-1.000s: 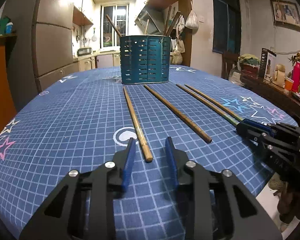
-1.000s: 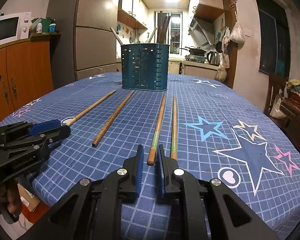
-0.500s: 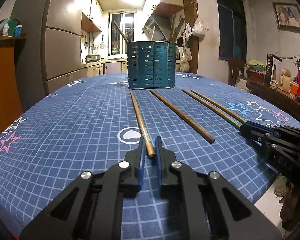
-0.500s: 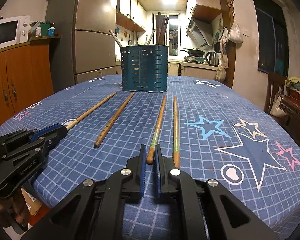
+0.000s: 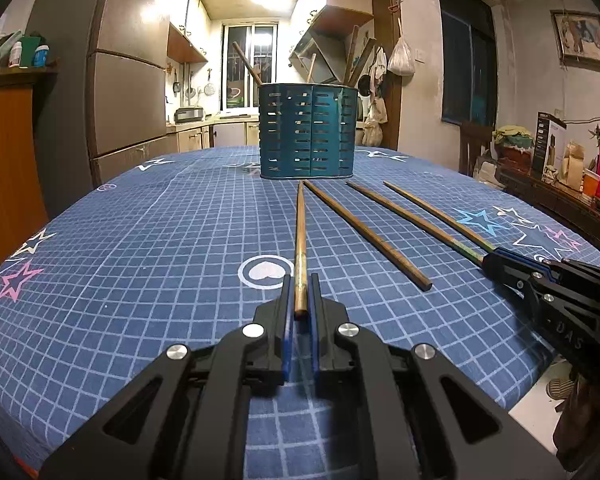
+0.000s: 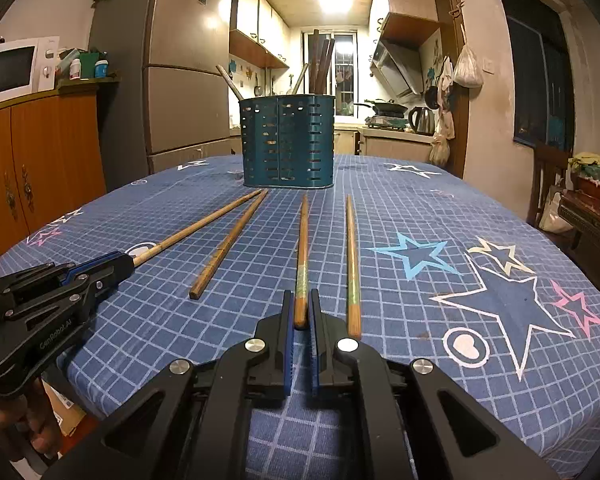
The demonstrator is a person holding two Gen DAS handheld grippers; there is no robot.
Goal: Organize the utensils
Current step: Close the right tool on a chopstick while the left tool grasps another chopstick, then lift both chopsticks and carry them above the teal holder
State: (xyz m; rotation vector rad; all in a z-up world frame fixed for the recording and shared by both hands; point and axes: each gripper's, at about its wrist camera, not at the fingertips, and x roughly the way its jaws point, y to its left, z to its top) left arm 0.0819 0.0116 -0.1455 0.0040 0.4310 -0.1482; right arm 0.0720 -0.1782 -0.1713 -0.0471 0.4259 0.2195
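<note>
Several wooden chopsticks lie side by side on the blue star-print tablecloth, pointing toward a blue slotted utensil holder that has a few utensils standing in it. My left gripper is shut on the near end of the leftmost chopstick. My right gripper is shut on the near end of a green-banded chopstick. Each gripper also shows in the other's view: the right gripper at the right, the left gripper at the left. One loose chopstick lies between the held ones, and another chopstick lies right of my right gripper.
The table's near edge runs just below both grippers. A fridge and an orange cabinet with a microwave stand to the left. A sideboard with boxes and bottles lines the right wall. A hand grips the left tool.
Both grippers' jaws have closed onto chopstick ends, the left from a wide gap, the right from a narrow one. The chopsticks have not shifted on the cloth.
</note>
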